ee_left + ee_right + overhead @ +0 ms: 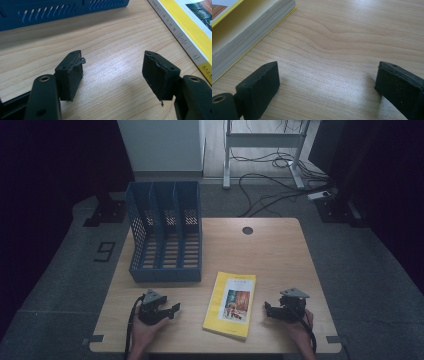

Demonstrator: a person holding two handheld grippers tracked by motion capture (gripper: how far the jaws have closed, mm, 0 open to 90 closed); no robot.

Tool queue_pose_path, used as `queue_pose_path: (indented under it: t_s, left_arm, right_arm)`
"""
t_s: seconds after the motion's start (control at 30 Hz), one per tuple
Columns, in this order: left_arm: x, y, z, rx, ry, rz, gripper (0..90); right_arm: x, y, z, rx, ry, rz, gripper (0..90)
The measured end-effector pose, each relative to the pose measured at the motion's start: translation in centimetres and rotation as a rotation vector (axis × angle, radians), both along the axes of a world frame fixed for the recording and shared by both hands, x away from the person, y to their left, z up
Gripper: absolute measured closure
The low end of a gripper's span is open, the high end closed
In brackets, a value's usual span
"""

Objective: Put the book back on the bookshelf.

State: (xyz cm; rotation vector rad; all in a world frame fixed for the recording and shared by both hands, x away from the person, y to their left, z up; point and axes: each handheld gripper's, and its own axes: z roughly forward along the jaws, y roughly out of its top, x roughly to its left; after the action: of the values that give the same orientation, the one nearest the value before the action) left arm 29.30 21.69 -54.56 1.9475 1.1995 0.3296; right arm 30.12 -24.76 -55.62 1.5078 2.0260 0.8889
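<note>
Two grippers flank a yellow book [230,305] on the table [280,255].
Book title unreadable; left gripper [174,308] and right gripper [267,309] both gape wide, empty, over bare wood.

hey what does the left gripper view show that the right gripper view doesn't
Left gripper view alone: the blue file rack's slotted base along the top, and the yellow book's spine and front cover. Right gripper view alone: the book's page edge, seen from its other side. Shared: the wooden table, the book lying flat on it, and a pair of black fingers standing open with only bare wood between them.
</note>
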Motion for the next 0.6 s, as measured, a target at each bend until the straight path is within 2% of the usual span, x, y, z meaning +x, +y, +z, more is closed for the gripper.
queue_pose_path:
  t_s: [0.33,0.6]
  left_arm:
    - [-0.07,0.04,-0.03,0.001,0.013,0.014,32.8]
    - [-0.13,0.18,0.16,-0.02,0.005,0.023,32.9]
  right_arm:
    - [-0.41,-0.3,0.04,0.005,-0.005,0.004,7.6]
    - [-0.49,-0.46,0.07,0.008,-0.018,-0.025,12.4]
